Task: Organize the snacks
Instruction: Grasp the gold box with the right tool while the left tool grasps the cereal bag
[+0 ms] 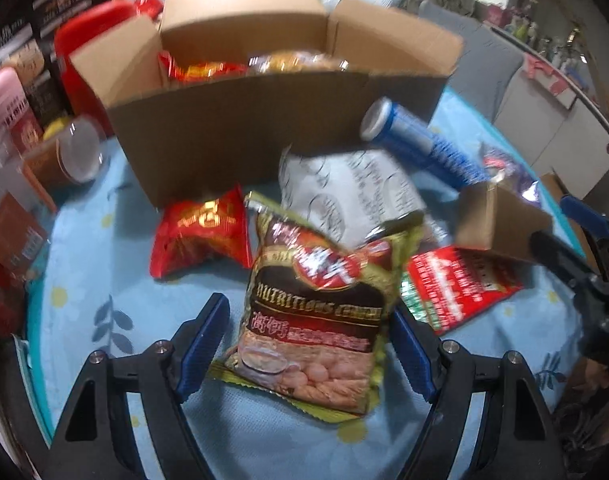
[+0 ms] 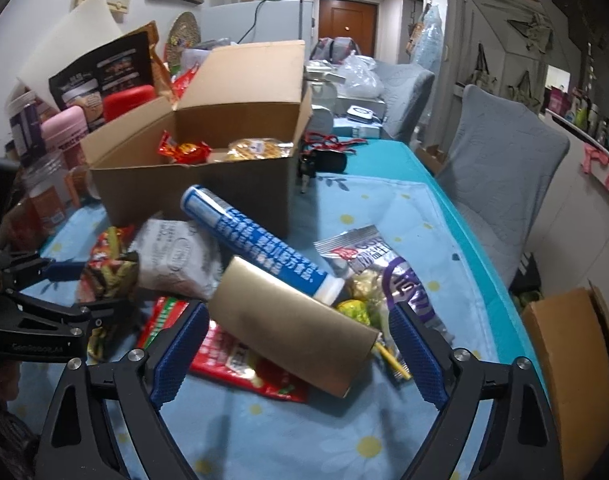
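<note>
A green and brown cereal bag (image 1: 312, 320) lies on the blue tablecloth between the fingers of my left gripper (image 1: 307, 346), which is open; a gap shows at the left pad. A tan box (image 2: 292, 328) rests tilted on a red and green packet (image 2: 240, 356), between the open fingers of my right gripper (image 2: 298, 356). Behind stand the open cardboard box (image 2: 192, 188) with snacks inside, a blue tube (image 2: 256, 236), a white bag (image 2: 176, 256) and a purple and silver packet (image 2: 400, 276). A red pouch (image 1: 200, 236) lies in front of the cardboard box (image 1: 244, 132).
Jars, a pink bottle (image 2: 64, 132) and a red-lidded container (image 2: 128, 100) crowd the table's left side. Keys (image 2: 320, 160) lie behind the box. A grey-covered chair (image 2: 500, 168) and a cardboard piece (image 2: 564, 360) stand past the table's right edge.
</note>
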Available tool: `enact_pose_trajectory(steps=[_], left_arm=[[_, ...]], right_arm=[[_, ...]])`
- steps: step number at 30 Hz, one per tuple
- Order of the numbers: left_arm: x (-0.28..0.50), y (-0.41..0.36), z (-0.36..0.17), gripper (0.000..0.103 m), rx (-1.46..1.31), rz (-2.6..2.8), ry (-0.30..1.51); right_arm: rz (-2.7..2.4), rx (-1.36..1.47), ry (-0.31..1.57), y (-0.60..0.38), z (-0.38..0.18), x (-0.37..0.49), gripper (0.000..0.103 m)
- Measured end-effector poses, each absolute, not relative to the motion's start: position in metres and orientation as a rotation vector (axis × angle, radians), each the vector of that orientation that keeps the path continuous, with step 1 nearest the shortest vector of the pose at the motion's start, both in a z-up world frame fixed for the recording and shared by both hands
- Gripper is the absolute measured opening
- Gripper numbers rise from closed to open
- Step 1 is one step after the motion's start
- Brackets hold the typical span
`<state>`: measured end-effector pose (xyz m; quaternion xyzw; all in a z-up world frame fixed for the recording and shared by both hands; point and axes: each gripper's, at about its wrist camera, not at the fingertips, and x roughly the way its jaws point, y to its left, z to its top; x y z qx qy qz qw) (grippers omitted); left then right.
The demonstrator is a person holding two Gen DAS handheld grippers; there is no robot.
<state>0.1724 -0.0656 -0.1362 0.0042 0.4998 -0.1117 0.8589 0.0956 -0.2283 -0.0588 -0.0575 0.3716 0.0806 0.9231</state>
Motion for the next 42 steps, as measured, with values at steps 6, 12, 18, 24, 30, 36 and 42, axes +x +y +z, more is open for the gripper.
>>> enact_pose_trajectory(steps=[6,12,18,24,30,36,42], left_arm=[[0.177,-0.069,-0.142,0.079,0.039,-0.224,1.048],[0.178,-0.075,-0.142,0.079,0.086,-0.218,1.028],[0.180,-0.070,-0.142,0.077,0.043,-0.224,1.012],[0.180,-0.071,-0.142,0.061,0.062,-0.212,1.000],[0.174,-0.066,-0.140,0.060,0.040,-0.221,1.017],[0.164,-0.057,-0.138,0.058,0.013,-0.230,1.024],[0.152,-0.057,-0.137,0.057,-0.004,-0.230,1.041]], right_arm=[[0.146,-0.139,0.771,-0.233,-0.064,0.101,0.092],[0.154,-0.122,0.789,-0.241,-0.070,0.104,0.092],[0.243,-0.066,0.814,-0.252,-0.075,0.112,0.093],[0.335,-0.058,0.890,-0.245,-0.085,0.115,0.092],[0.330,-0.046,0.949,-0.237,-0.097,0.112,0.065],[0.353,-0.045,0.938,-0.228,-0.091,0.095,0.056],[0.394,-0.052,0.941,-0.215,-0.089,0.077,0.054]])
